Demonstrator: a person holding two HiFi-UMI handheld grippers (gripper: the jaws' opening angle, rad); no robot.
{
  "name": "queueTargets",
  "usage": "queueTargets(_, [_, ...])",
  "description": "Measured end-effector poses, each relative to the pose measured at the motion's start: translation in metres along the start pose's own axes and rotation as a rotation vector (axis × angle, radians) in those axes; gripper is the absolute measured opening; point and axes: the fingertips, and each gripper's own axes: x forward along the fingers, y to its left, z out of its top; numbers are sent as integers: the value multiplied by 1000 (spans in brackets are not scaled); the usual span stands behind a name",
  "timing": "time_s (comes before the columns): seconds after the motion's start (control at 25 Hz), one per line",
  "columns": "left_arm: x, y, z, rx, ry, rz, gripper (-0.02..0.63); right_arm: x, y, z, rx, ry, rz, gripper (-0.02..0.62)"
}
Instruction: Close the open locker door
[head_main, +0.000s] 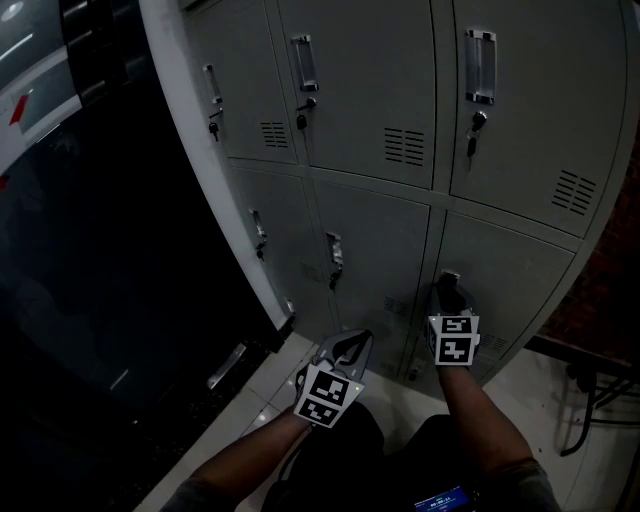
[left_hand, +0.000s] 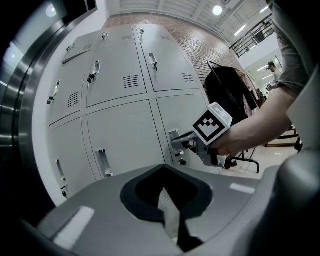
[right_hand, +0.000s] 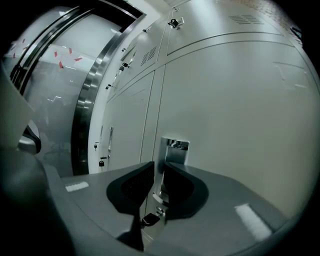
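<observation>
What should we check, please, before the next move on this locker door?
1. Right gripper on the handle: ok, closed around it.
2. Left gripper free: ok, shut on nothing and away from the lockers.
3. Locker door fully flush with its frame: cannot tell.
4. Neighbouring door shut and out of the way: ok.

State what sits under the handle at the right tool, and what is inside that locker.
A lock with a key in it sits under the handle. The door hides what is inside.
</observation>
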Motion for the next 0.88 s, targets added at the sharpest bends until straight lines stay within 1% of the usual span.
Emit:
queueTargets(0.12, [-1,1,0,-5,-5,3,2,-1,-2,-6,-23,22,-34,48])
queueTargets(0.2, [-2,1,2,-5,-9,2,2,-2,-3,-8,-31,29,-42,48])
queueTargets(0.36, [-3,1,3,-8,-16,3,2,-3,-3,-9,-28,33,-28,49])
queueTargets(0.52, [-3,1,5,-23,-29,4,2,-11,0,-9,-49,38,-7,75])
queueTargets(0.72, [1,-4,13,-61,-48,-9,2,-37,1,-4,-65,26,18,66])
queueTargets(0.88, [10,-20,28,-63,-74,-44,2,-69,-7,4,-76,7,14,52])
